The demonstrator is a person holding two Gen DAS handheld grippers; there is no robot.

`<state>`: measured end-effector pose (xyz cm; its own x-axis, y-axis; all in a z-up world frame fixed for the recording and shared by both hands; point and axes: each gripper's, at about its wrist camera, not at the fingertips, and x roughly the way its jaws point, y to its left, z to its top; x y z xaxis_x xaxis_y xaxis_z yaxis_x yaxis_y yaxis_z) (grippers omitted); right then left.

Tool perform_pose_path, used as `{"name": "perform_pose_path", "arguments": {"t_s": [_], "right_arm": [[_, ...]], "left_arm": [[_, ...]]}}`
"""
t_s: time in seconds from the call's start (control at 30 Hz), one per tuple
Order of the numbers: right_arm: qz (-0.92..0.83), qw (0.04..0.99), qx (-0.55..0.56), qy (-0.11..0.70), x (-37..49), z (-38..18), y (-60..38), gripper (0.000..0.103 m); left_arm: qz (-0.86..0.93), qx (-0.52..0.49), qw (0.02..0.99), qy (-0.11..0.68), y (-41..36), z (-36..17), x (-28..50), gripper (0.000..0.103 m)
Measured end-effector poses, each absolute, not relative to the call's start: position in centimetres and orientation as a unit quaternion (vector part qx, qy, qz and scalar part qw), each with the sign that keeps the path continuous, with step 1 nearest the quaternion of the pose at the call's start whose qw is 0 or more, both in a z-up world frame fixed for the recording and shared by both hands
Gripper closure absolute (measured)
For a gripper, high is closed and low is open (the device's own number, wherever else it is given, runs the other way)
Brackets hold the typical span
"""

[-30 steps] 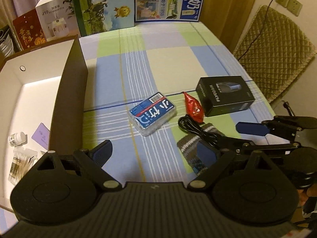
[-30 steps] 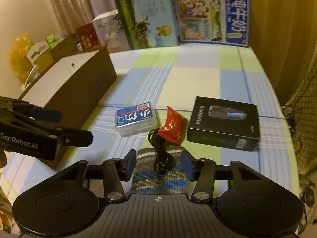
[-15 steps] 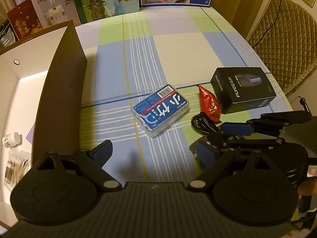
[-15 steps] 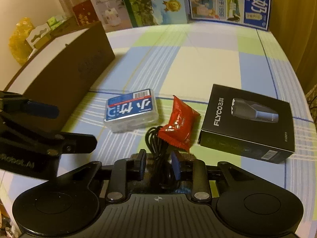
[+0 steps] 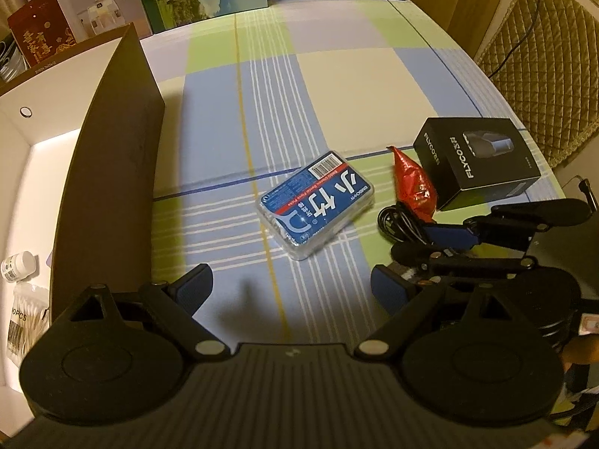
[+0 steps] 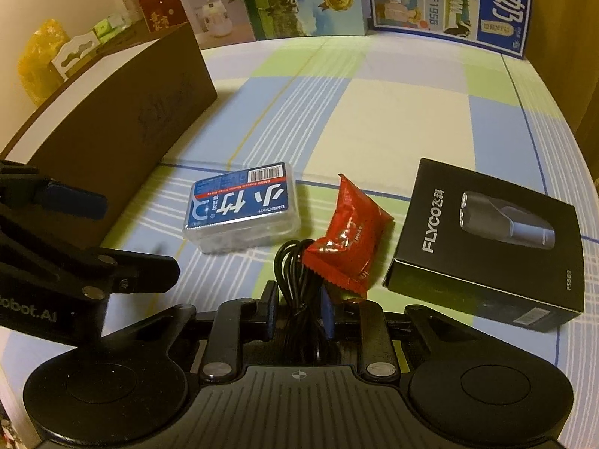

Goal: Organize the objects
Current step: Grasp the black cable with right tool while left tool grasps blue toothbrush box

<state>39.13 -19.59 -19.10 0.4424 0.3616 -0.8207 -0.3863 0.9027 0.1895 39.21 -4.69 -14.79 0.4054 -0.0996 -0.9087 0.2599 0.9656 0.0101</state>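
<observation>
The coiled black cable [image 6: 295, 262] sits between the closed-in fingers of the right gripper [image 6: 299, 314], which pinch its strands near the table's near edge; its loop pokes out ahead of the fingertips and touches the red snack packet [image 6: 350, 241]. Whether the cable is lifted off the cloth cannot be told. In the left wrist view the same cable [image 5: 397, 220] lies just behind the packet [image 5: 413, 183], with the right gripper [image 5: 449, 241] reaching in from the table's right edge.

Just right of the packet lies the black FLYCO shaver box [image 6: 490, 239], flat, close to the right edge. Left of the packet, apart from it, rests the clear floss pick box [image 6: 241, 207] with its blue label up, around the middle of the checked tablecloth [image 6: 393, 112].

The left gripper [image 5: 290, 288] hovers over the near part of the table with its fingers spread wide and nothing between them. Along the left edge stands an open brown cardboard box [image 5: 108, 149]; inside lie a small white bottle [image 5: 17, 265] and a pack of cotton swabs [image 5: 26, 318]. Upright cartons [image 6: 307, 3] line the far edge.
</observation>
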Motion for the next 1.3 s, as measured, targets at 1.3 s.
{"name": "perform_pose_path", "arguments": {"t_s": [1.3], "right_arm": [[0.171, 0.89, 0.128, 0.403, 38.2, -15.1, -26.1, 0.093]], "left_arm": [[-0.206, 0.198, 0.81, 0.512, -8.2, -19.2, 44.7, 0.029]]}}
